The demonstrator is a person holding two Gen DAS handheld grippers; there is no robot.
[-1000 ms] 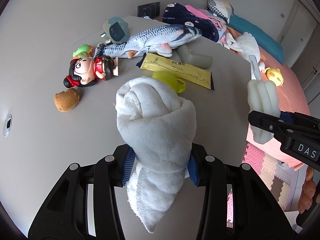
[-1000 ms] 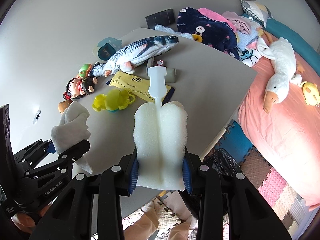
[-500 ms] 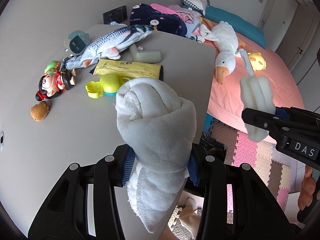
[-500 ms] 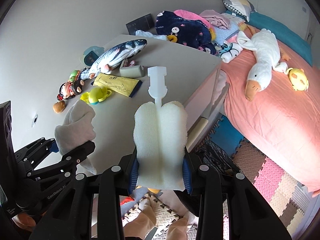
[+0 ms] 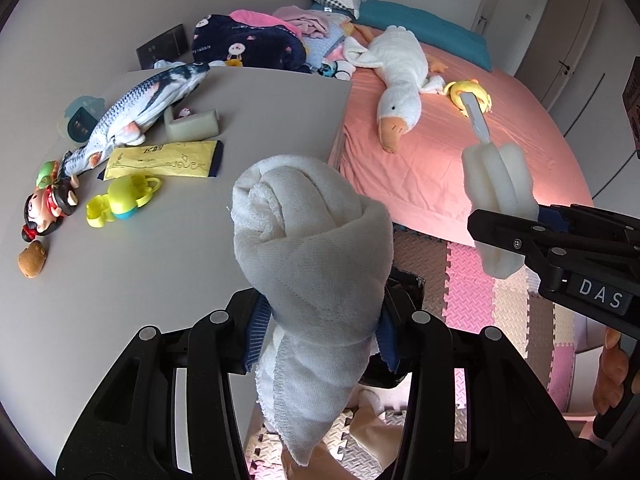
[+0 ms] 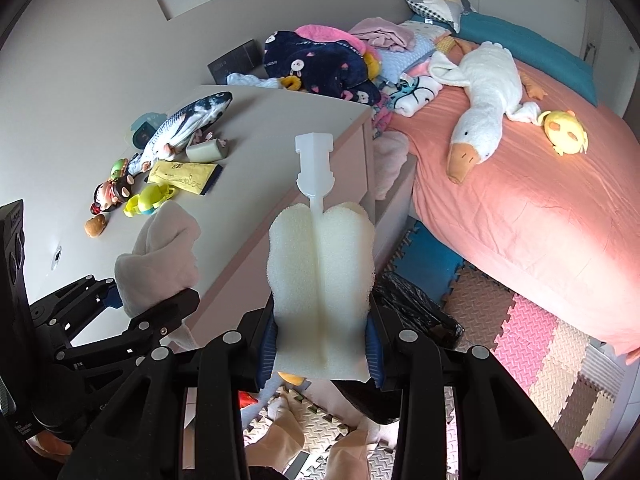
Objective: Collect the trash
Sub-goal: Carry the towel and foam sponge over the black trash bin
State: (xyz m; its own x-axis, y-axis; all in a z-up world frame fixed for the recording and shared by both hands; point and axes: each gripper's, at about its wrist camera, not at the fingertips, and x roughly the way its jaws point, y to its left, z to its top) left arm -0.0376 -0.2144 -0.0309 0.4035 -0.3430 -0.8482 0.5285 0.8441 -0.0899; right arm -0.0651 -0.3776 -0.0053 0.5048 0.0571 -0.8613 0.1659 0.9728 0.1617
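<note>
Bedroom setting: a bed [image 6: 532,216] with a salmon-pink sheet fills the right side, and foam floor mats [image 6: 532,344] in pink, tan and blue lie below it. Beside the bed stands a grey table [image 5: 168,248]. On the bed lie a white stuffed goose [image 6: 480,112], a heap of clothes [image 6: 320,60] and a small yellow chick toy [image 6: 564,132]. On the table lie a fish toy [image 5: 140,108], a yellow packet [image 5: 160,160], a green plastic toy [image 5: 120,196], a doll [image 5: 48,208] and a small brown toy [image 5: 32,258], all well apart from both grippers. A black trash bag [image 6: 416,304] sits on the floor between table and bed, partly hidden behind the right gripper.

Left gripper [image 5: 320,328]: jaws clamped on a rolled white towel [image 5: 312,256], which stands upright above the table edge.

Right gripper [image 6: 322,340]: jaws clamped on a white sponge brush [image 6: 322,276], handle pointing away from the camera, above the bag.
</note>
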